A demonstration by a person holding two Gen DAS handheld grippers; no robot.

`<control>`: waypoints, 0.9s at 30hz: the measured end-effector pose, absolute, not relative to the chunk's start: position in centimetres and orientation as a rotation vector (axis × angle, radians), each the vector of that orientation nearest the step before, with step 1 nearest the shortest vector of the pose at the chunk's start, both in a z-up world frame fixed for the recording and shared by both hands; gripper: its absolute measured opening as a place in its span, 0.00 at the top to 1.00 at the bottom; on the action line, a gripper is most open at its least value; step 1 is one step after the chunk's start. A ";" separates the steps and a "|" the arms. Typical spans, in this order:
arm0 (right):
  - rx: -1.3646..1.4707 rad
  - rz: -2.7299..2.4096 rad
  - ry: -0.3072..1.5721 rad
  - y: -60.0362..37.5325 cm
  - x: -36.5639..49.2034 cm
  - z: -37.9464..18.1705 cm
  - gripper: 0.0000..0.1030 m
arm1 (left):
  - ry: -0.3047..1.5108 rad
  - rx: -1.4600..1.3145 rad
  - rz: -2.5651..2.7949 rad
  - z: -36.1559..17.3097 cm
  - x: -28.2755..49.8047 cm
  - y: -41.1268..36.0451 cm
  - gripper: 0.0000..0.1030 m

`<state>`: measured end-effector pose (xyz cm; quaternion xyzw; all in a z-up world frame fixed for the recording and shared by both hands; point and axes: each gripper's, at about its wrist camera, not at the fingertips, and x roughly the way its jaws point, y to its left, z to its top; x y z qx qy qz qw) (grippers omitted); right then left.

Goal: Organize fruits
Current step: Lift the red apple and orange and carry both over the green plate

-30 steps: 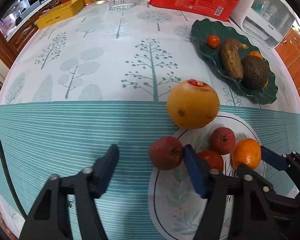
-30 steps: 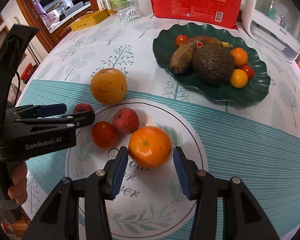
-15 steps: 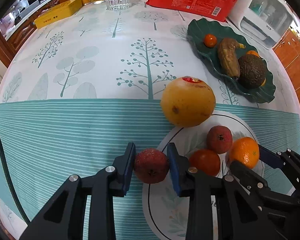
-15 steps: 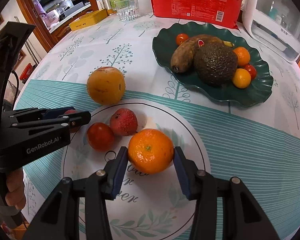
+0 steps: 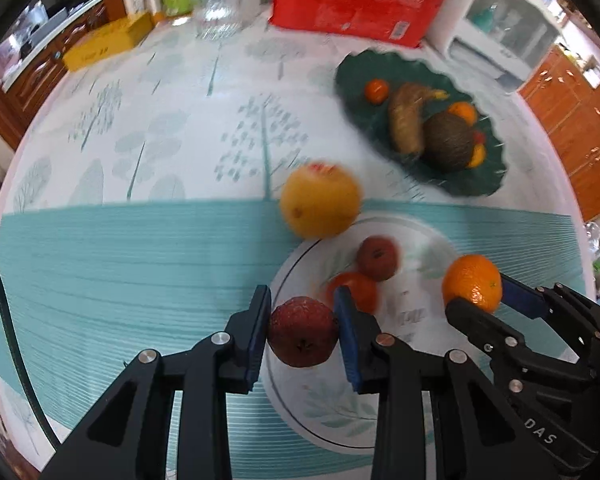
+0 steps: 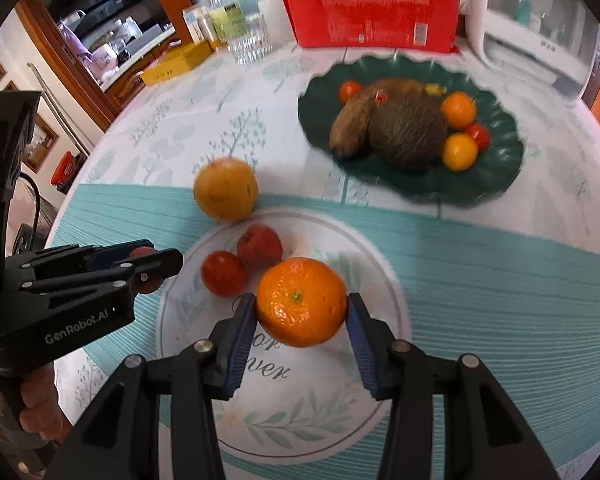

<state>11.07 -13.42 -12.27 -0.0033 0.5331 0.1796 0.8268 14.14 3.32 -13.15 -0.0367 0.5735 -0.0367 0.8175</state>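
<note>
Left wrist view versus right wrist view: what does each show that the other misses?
Left wrist only: the dark red fruit in full, clamped in the left gripper; from the right wrist it is mostly hidden.

Right wrist only: the orange pressed between both pads of the right gripper, the hand holding the left tool, and a bottle at the back.

Both: the white plate with two small red fruits, the big yellow fruit beside it, the green plate, and the red box.

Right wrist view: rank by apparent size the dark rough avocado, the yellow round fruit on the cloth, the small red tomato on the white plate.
1. Dark rough avocado, though it sits farthest away.
2. Yellow round fruit.
3. Small red tomato, smallest despite being nearest.
</note>
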 end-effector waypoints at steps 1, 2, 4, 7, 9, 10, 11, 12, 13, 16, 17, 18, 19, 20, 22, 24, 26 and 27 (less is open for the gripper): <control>-0.013 0.377 1.119 -13.6 11.2 -11.6 0.56 | 1.220 -0.072 -0.093 -12.4 14.4 3.0 0.70; -0.024 0.368 1.107 -13.8 11.3 -10.8 0.56 | 1.219 -0.062 -0.104 -11.6 14.5 2.7 0.70; -0.039 0.353 1.088 -14.3 11.9 -9.6 0.56 | 1.222 -0.028 -0.127 -10.2 15.2 1.8 0.70; -0.056 0.331 1.042 -15.2 13.0 -6.9 0.56 | 1.211 0.029 -0.162 -8.2 16.5 0.6 0.70; -0.063 0.317 1.005 -16.0 13.8 -5.1 0.56 | 1.183 0.080 -0.177 -6.3 17.4 -0.1 0.70; -0.066 0.308 0.983 -16.5 14.3 -4.1 0.56 | 1.167 0.102 -0.180 -5.3 18.1 -0.2 0.70; -0.068 0.294 0.959 -17.0 15.0 -2.9 0.56 | 1.147 0.121 -0.184 -4.2 18.8 -0.4 0.70; -0.068 0.285 0.943 -17.2 15.4 -2.2 0.56 | 1.125 0.136 -0.188 -2.8 19.6 -0.6 0.70; -0.066 0.273 0.919 -17.8 16.1 -1.0 0.56 | 1.112 0.143 -0.190 -2.0 20.2 -0.7 0.70; -0.062 0.242 0.859 -19.0 17.5 1.9 0.56 | 1.058 0.179 -0.194 1.1 22.2 -1.2 0.70; -0.063 0.229 0.831 -19.4 18.1 3.1 0.56 | 1.043 0.194 -0.194 2.1 22.8 -1.4 0.70; -0.063 0.220 0.816 -19.6 18.4 3.8 0.56 | 1.031 0.206 -0.196 2.9 23.3 -1.7 0.70; -0.059 0.209 0.798 -19.9 19.0 4.7 0.56 | 1.019 0.220 -0.200 3.6 23.9 -2.1 0.70; -0.056 0.202 0.785 -20.2 19.5 5.4 0.56 | 1.007 0.234 -0.200 4.4 24.6 -2.4 0.70; -0.051 0.189 0.762 -20.7 20.8 6.9 0.56 | 0.986 0.263 -0.202 5.5 25.6 -3.3 0.70; -0.052 0.177 0.750 -21.1 21.9 7.9 0.56 | 0.978 0.289 -0.207 6.2 26.9 -4.2 0.70; -0.051 0.160 0.744 -21.5 23.3 8.5 0.56 | 0.985 0.305 -0.212 6.4 28.0 -5.1 0.70; -0.051 0.155 0.743 -21.7 23.8 8.6 0.56 | 0.990 0.309 -0.213 6.4 28.4 -5.6 0.70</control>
